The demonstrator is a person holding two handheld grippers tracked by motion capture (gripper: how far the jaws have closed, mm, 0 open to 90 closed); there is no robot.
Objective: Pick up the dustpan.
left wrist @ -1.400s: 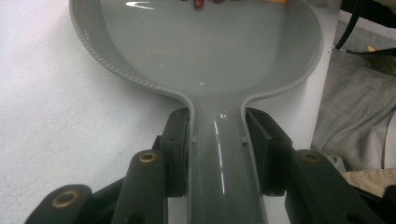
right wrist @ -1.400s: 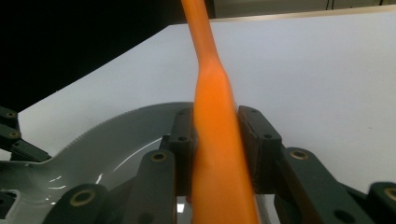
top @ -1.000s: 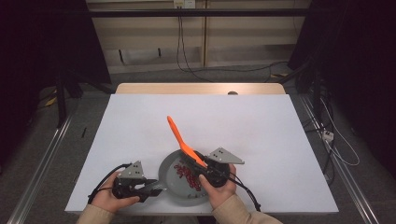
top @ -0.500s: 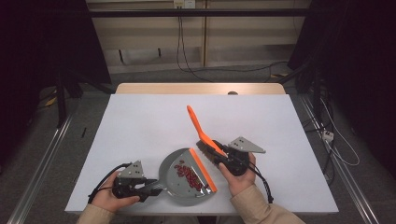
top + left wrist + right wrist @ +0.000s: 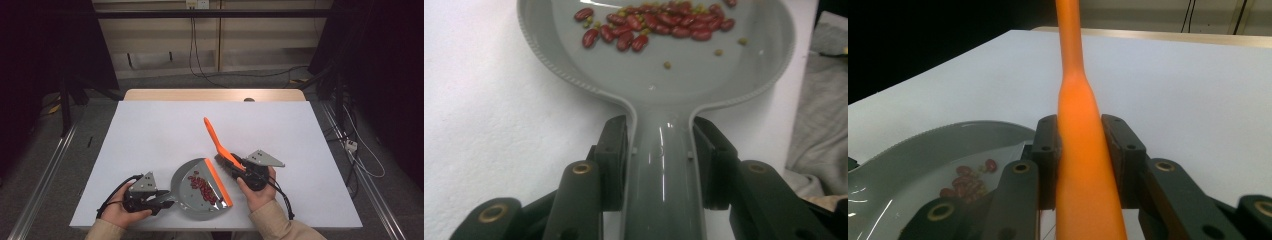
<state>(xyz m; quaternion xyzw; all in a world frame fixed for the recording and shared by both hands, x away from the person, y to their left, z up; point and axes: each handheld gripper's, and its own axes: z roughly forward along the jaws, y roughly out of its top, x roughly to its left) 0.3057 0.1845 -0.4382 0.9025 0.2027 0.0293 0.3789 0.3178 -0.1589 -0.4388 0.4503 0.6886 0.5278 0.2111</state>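
A grey dustpan (image 5: 186,186) with an orange front lip lies near the table's front edge, holding a heap of red beans (image 5: 202,187) and a few small green ones. My left gripper (image 5: 164,198) is shut on the dustpan's handle (image 5: 663,170), with the beans (image 5: 659,22) ahead in the pan. My right gripper (image 5: 238,167) is shut on an orange brush (image 5: 216,141), just right of the pan's lip. The brush's handle (image 5: 1081,130) rises between the jaws, and its bristles sit beside the lip.
The white table top (image 5: 150,130) stretches bare behind and to both sides. Its wooden far edge (image 5: 215,95) meets a dark background with cables. A grey cloth (image 5: 819,110) shows at the right of the left gripper view.
My right gripper has carried the brush rightward, off the pan to just beyond its orange lip. The left gripper and dustpan have stayed put.
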